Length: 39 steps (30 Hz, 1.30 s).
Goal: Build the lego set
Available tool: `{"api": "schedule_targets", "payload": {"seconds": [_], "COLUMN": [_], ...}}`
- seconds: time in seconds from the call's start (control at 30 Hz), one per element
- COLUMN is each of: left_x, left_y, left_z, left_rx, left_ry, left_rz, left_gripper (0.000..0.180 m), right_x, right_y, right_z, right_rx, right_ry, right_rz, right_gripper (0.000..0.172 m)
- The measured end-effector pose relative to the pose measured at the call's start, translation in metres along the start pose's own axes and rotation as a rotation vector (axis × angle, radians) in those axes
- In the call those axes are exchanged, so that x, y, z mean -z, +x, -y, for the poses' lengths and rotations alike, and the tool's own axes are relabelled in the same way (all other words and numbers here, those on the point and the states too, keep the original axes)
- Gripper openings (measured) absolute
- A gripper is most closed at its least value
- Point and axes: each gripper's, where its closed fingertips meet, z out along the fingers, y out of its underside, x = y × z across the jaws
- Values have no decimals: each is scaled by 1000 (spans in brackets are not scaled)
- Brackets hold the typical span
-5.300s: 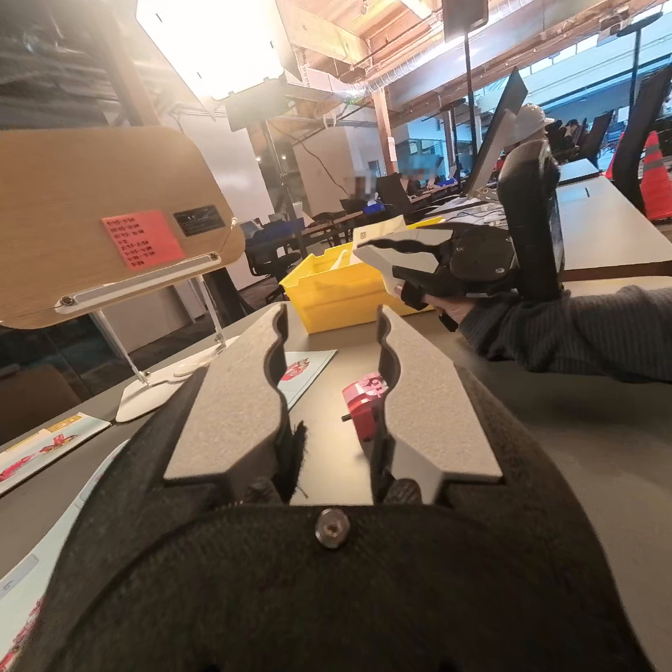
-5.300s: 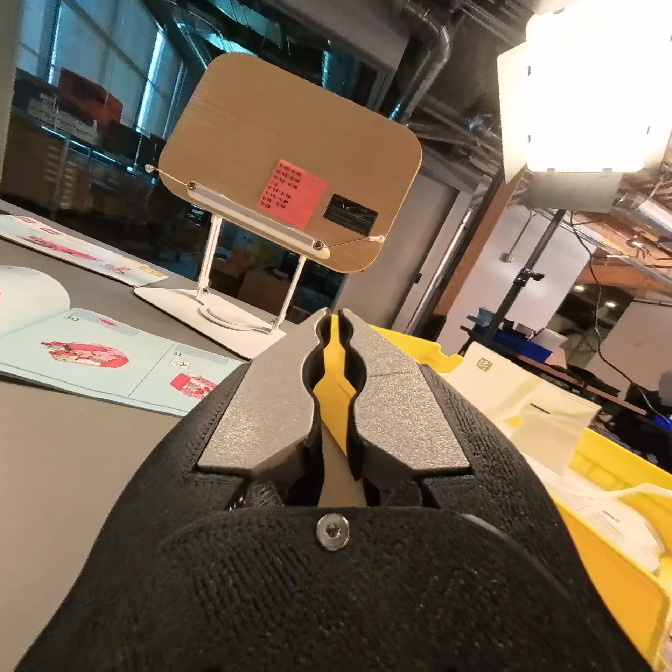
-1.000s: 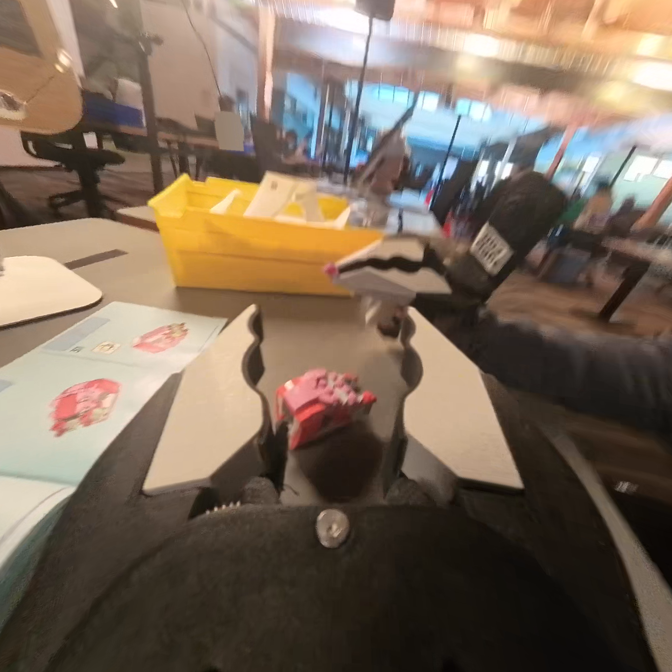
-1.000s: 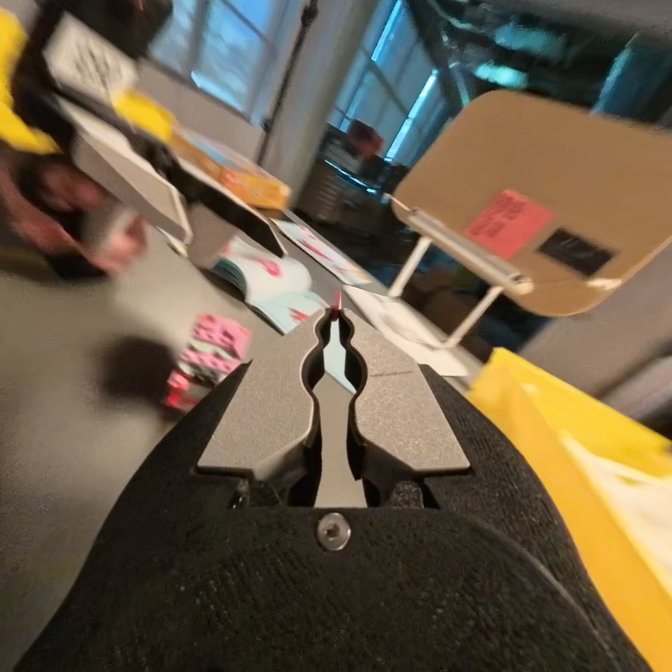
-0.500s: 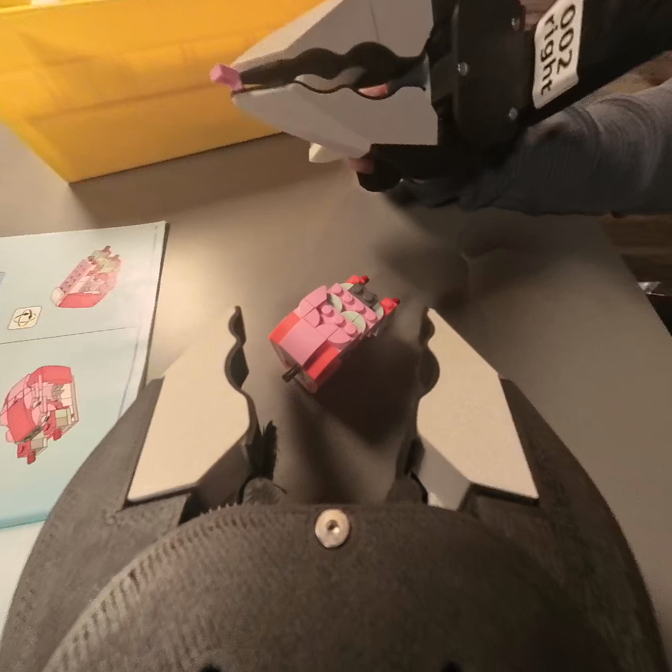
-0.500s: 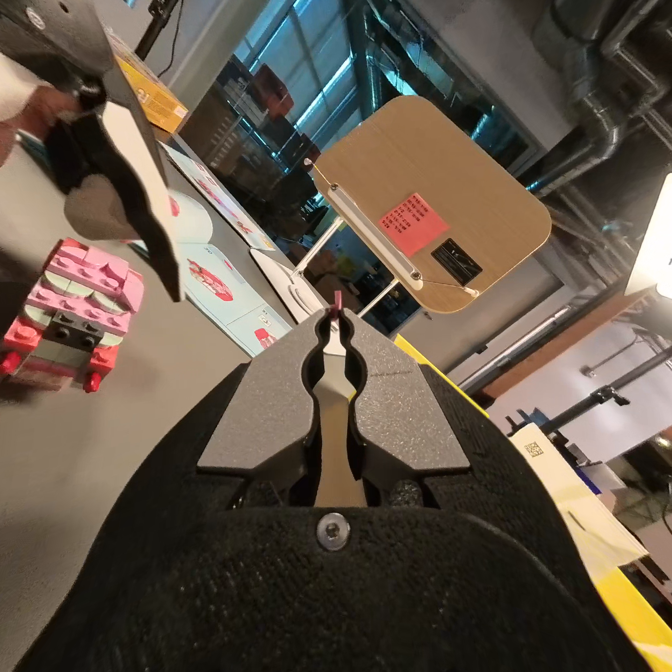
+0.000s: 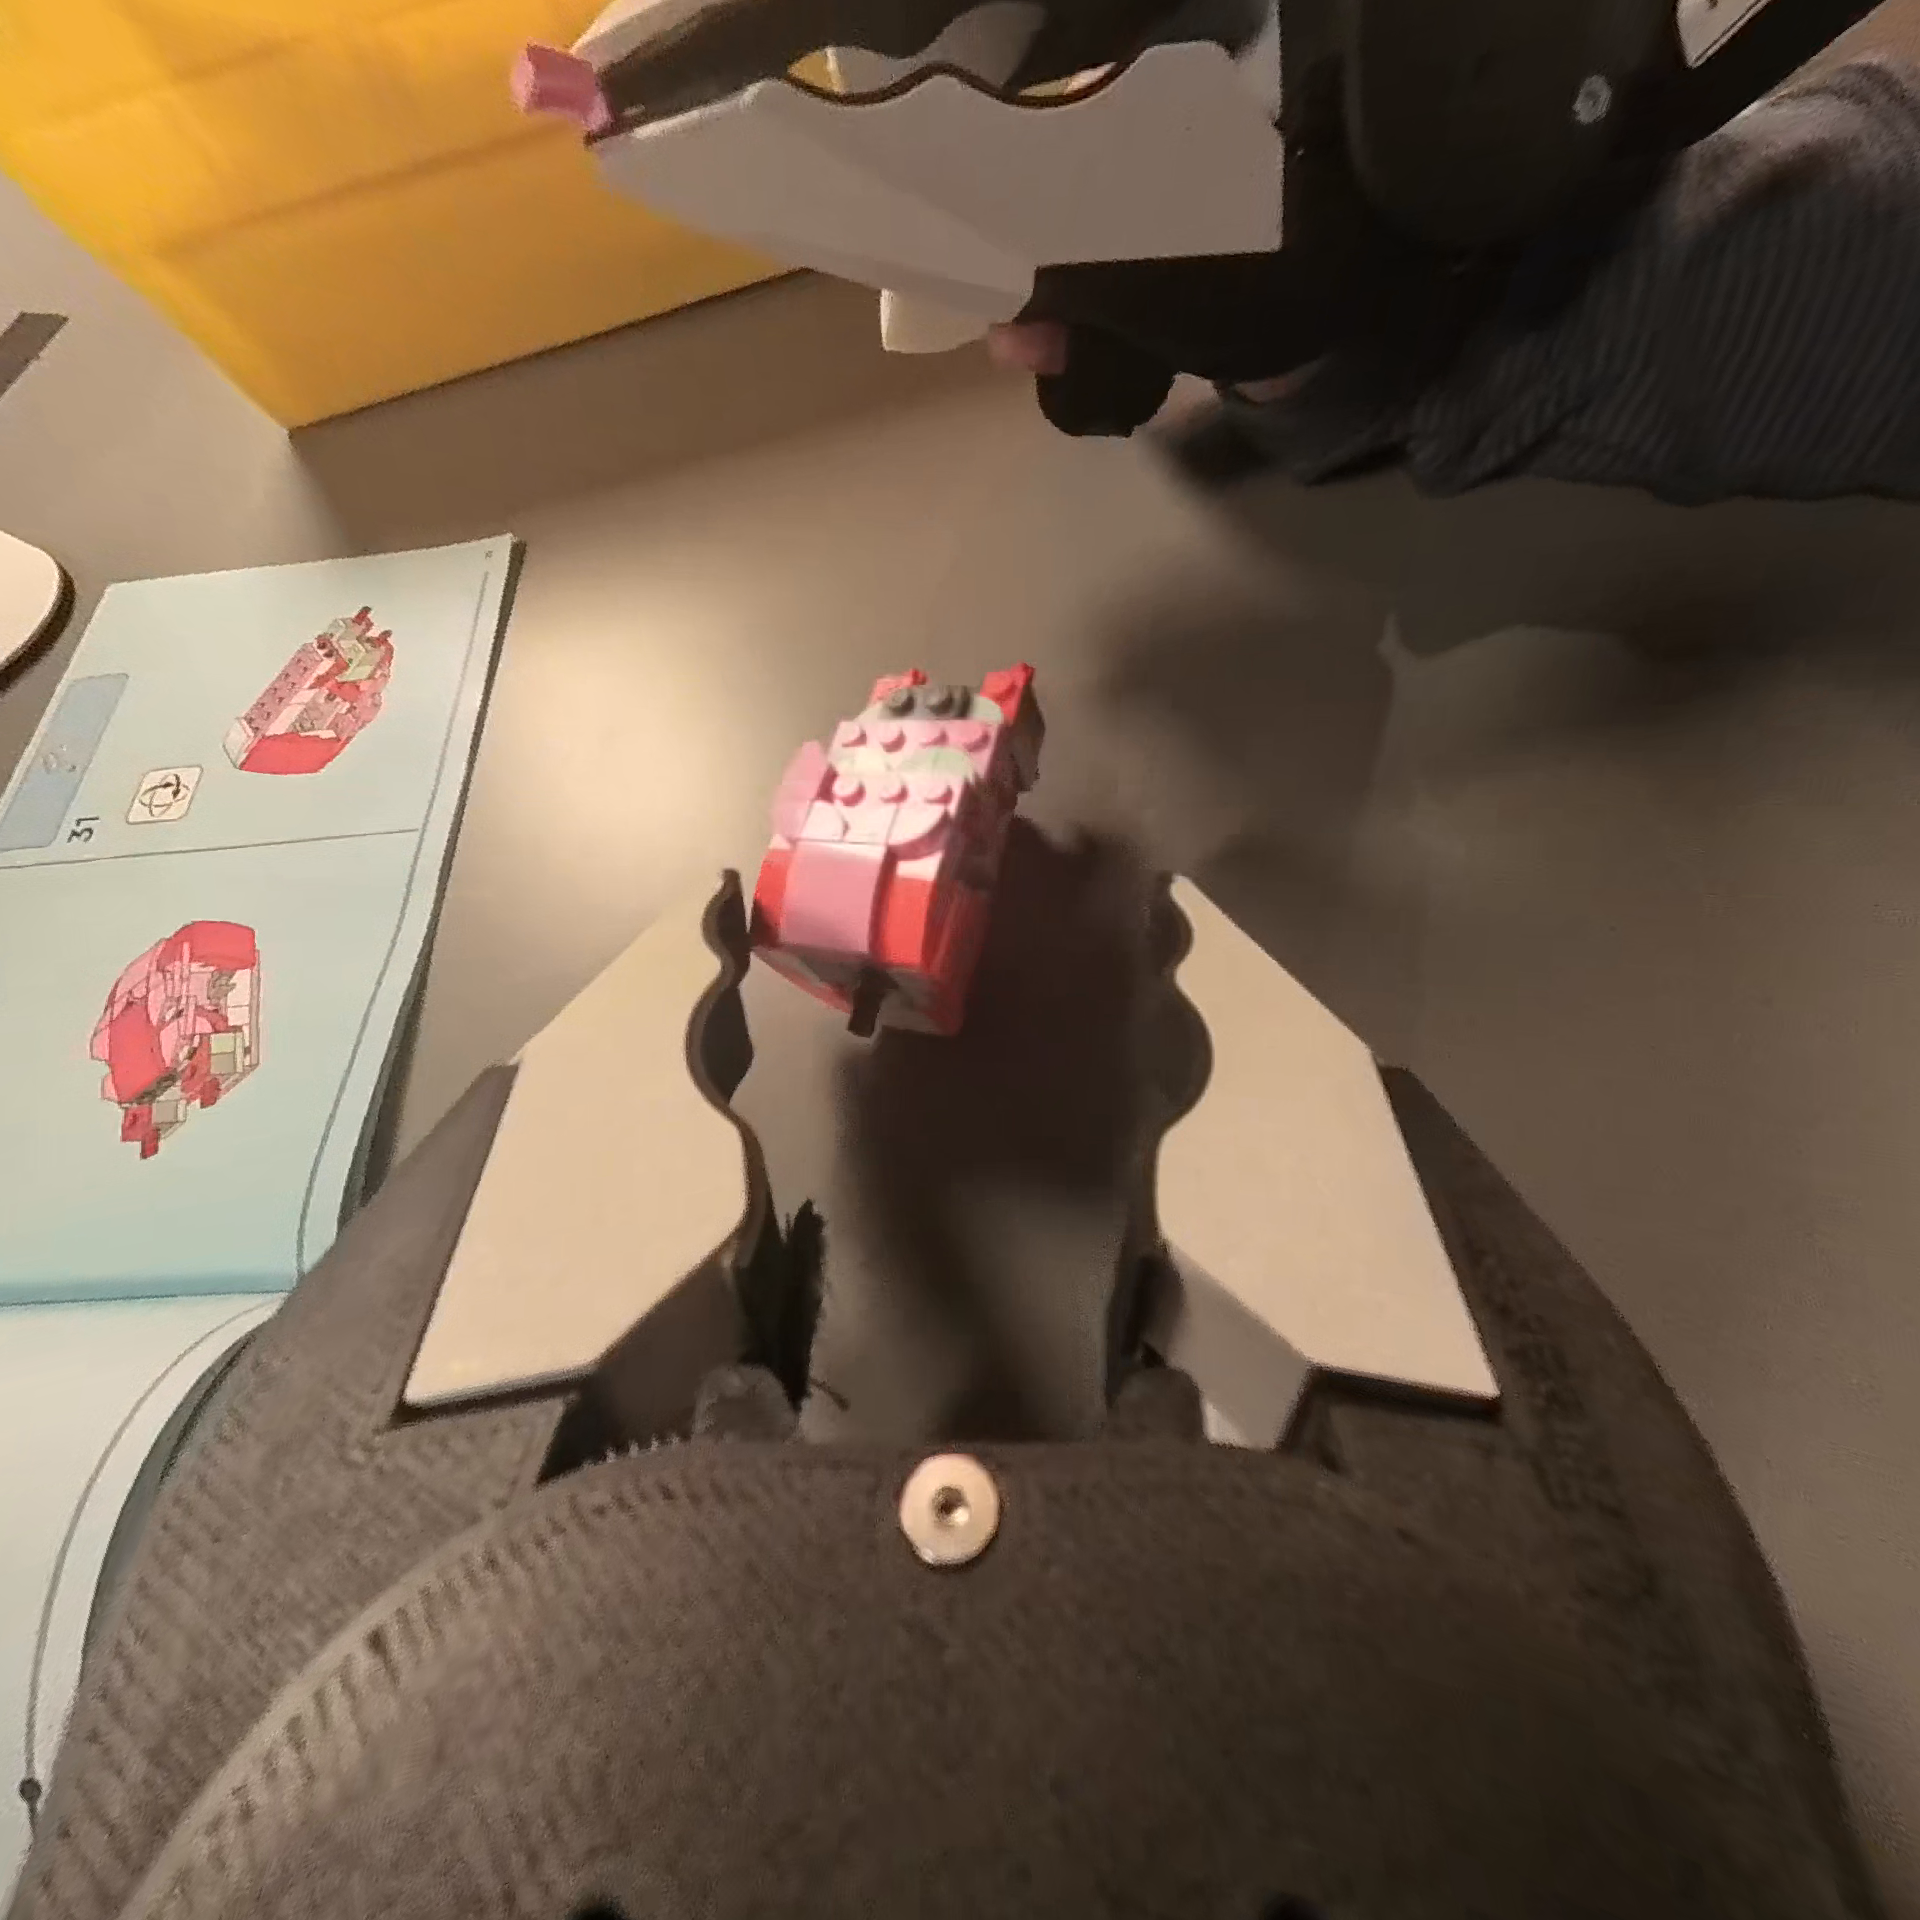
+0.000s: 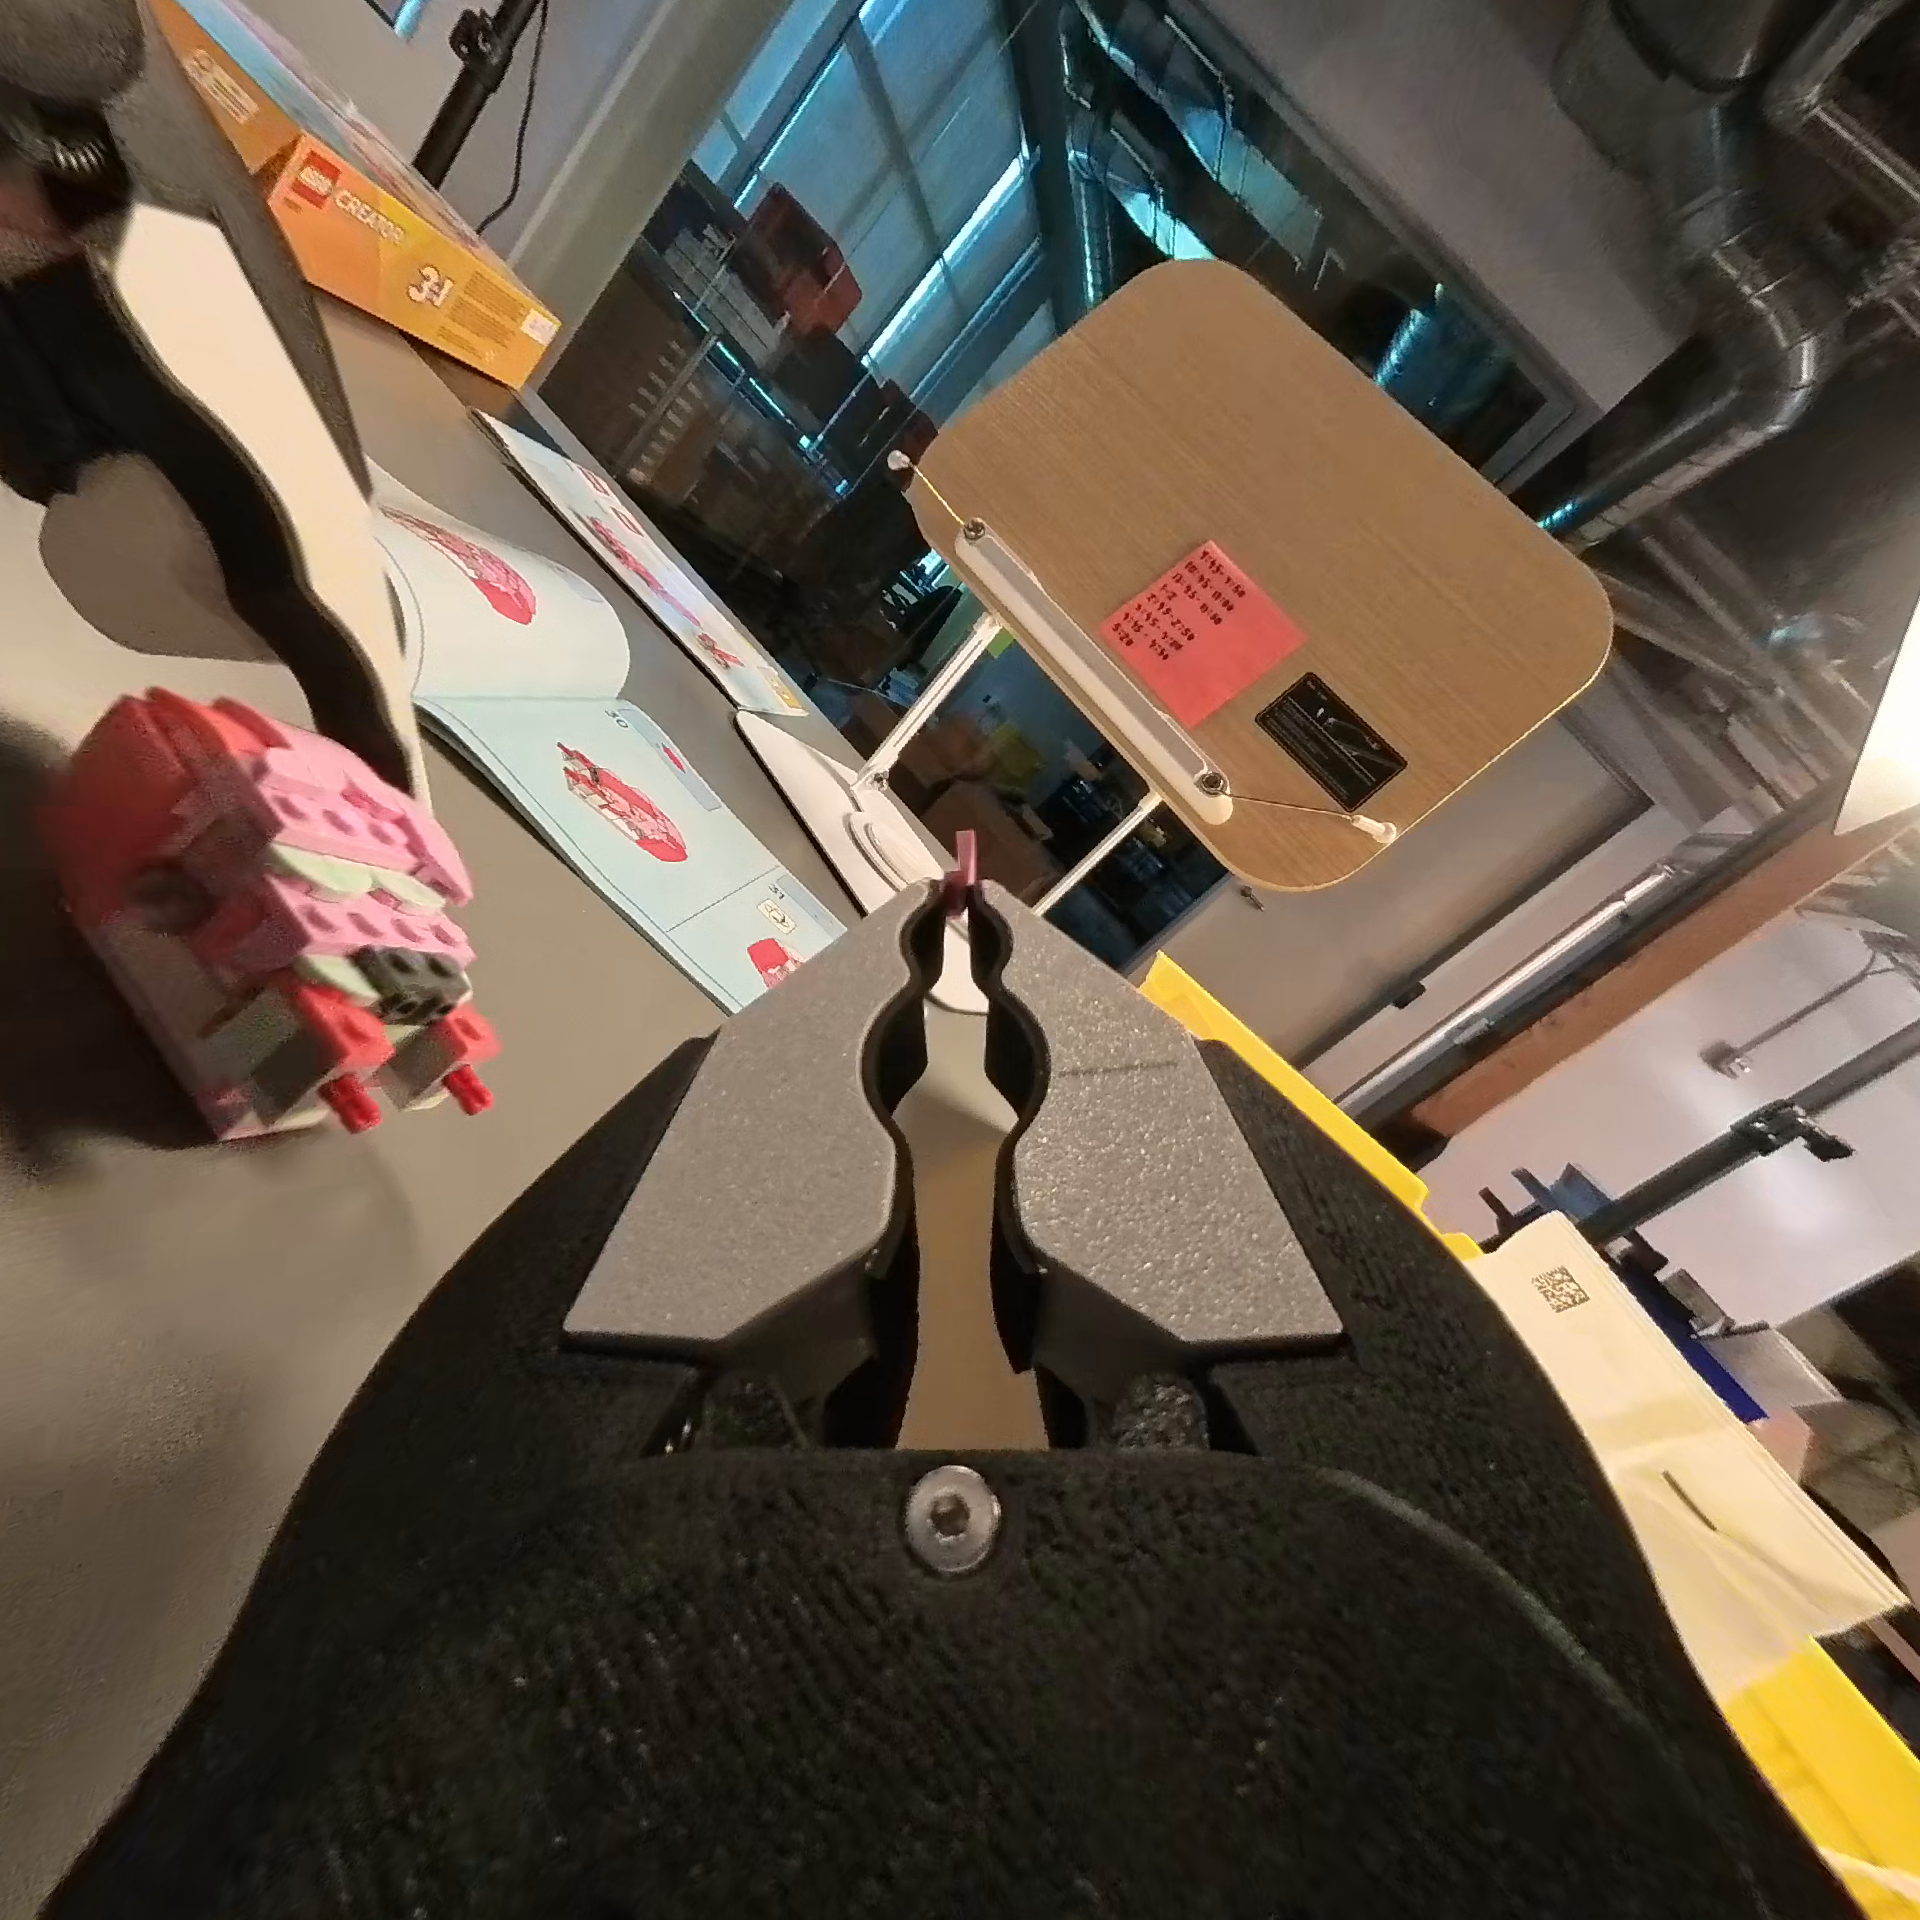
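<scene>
A pink and red brick model [image 7: 894, 862] sits on the grey table [image 7: 1455, 935]. My left gripper [image 7: 951, 891] is open around its near end. The left fingertip [image 7: 727, 914] is right beside the model and the right fingertip [image 7: 1174, 904] stands clear of it. My right gripper [image 8: 961, 894] is shut on a small pink piece [image 8: 966, 862] pinched at its very tips. It hovers beyond the model in the left wrist view [image 7: 935, 135], the pink piece [image 7: 556, 78] sticking out. The right wrist view shows the model [image 8: 260, 914] at the left under a left gripper finger [image 8: 260, 416].
A yellow bin [image 7: 312, 208] stands at the far side. An open light-blue instruction booklet [image 7: 260, 935] lies left of the model. A wooden book stand [image 8: 1299, 540] and an orange box [image 8: 395, 249] stand farther off. A person's dark sleeve [image 7: 1662, 312] holds the right gripper. One gripper's finger ends stand about 12 cm off the other's.
My left gripper has tilted down over the model and its jaws have narrowed a little; the model now lies lengthwise by the left fingertip. The right gripper keeps the pink piece pinched, which it did not hold five seconds ago.
</scene>
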Motion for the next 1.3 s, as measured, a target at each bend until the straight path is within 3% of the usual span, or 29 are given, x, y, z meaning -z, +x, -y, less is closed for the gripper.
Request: {"api": "schedule_targets", "payload": {"seconds": [0.2, 0.47, 0.57, 0.77, 1.0, 1.17, 1.3], "left_x": [-4, -1, 0, -3, -2, -6, -8], "left_y": [0, -1, 1, 6, 13, 9, 4], "left_z": [-2, 7, 11, 12, 10, 8, 6], "left_rx": [11, -8, -56, -251, -326, -110, -51], "left_ry": [-26, 38, 57, 46, 45, 21, 1], "left_rz": [-17, 1, 23, 108, 97, 36, 37], "left_gripper": [81, 59, 41, 41, 63, 96, 81], "right_x": [0, 0, 0, 1, 2, 3, 6], "right_y": [4, 7, 7, 7, 7, 8, 5], "right_z": [-1, 0, -1, 0, 3, 6, 20], "right_rx": [-10, -17, -22, -18, 0, 33, 217], "right_ry": [-2, 0, -3, 3, 12, 18, 46], "right_rz": [-20, -28, -28, -31, -35, -51, -100], "right_gripper": [2, 1, 2, 1, 2, 2, 2]}}
